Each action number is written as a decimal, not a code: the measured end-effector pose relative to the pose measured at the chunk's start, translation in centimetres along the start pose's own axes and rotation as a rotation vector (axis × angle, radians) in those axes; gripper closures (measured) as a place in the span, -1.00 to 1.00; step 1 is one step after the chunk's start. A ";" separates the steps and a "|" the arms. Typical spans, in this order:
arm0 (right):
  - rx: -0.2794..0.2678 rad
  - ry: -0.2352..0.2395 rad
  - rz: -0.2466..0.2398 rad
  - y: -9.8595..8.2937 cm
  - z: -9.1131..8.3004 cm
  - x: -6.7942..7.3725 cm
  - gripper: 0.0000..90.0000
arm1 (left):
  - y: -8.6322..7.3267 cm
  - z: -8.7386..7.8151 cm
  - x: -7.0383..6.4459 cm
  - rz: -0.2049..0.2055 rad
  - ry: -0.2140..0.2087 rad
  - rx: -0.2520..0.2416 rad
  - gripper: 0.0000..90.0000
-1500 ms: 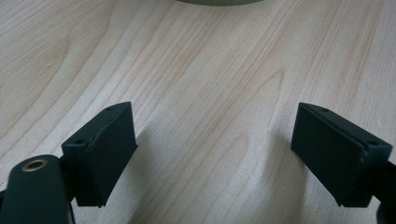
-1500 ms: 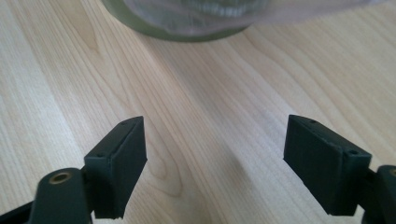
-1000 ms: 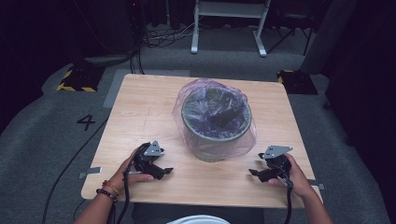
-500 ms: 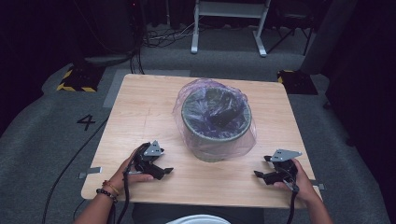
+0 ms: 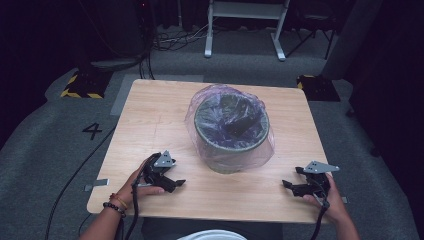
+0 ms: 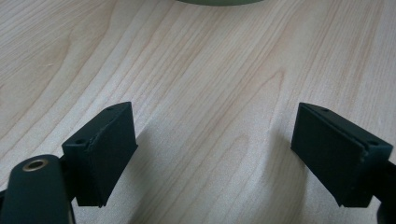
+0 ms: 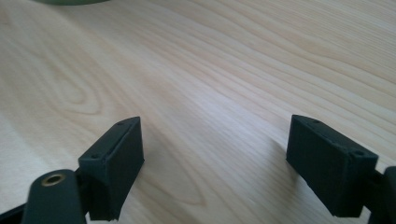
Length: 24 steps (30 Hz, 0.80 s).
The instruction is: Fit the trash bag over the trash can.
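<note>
Bin (image 5: 231, 131) with plastic liner (image 5: 265, 145) sits mid-counter (image 5: 150, 115). Left claw (image 5: 176, 183) and right claw (image 5: 287, 185) rest near front edge, both wide open, empty. Step: approach; next, reach for liner rim.

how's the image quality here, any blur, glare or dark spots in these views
High view: the wooden table is evenly lit while the surroundings fall nearly black; the plastic bag over the bin shows faint sheen and slight softness. Left gripper view: the left gripper is sharp, with soft shadows beside its jaws. Right gripper view: the right gripper is crisp, the far tabletop washed out.
</note>
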State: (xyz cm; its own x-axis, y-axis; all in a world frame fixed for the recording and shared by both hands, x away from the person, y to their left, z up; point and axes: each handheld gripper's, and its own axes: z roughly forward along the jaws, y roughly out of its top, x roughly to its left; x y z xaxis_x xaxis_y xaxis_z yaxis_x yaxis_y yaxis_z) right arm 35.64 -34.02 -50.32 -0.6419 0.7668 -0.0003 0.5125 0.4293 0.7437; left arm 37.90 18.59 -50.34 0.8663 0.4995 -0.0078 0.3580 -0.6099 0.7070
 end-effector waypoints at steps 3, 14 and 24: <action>0.000 -0.037 0.034 -0.2 -0.3 -0.6 -0.58 | 0.0 0.0 0.0 0.000 0.000 0.000 -0.70; 0.000 -0.134 0.123 -1.2 -1.3 -2.6 -0.58 | 0.0 0.0 0.0 -0.001 -0.002 -0.002 -0.70; -0.001 -0.141 0.130 -1.2 -1.3 -2.6 -0.57 | 0.0 0.0 0.0 0.000 -0.002 0.000 -0.70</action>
State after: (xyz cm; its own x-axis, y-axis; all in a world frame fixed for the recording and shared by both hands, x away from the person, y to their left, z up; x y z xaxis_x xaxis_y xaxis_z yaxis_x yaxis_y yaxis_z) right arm 35.96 -37.16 -50.32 -0.4839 0.8751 0.0022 0.5853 0.3218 0.7443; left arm 37.91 18.59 -50.35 0.8669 0.4984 -0.0093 0.3580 -0.6095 0.7073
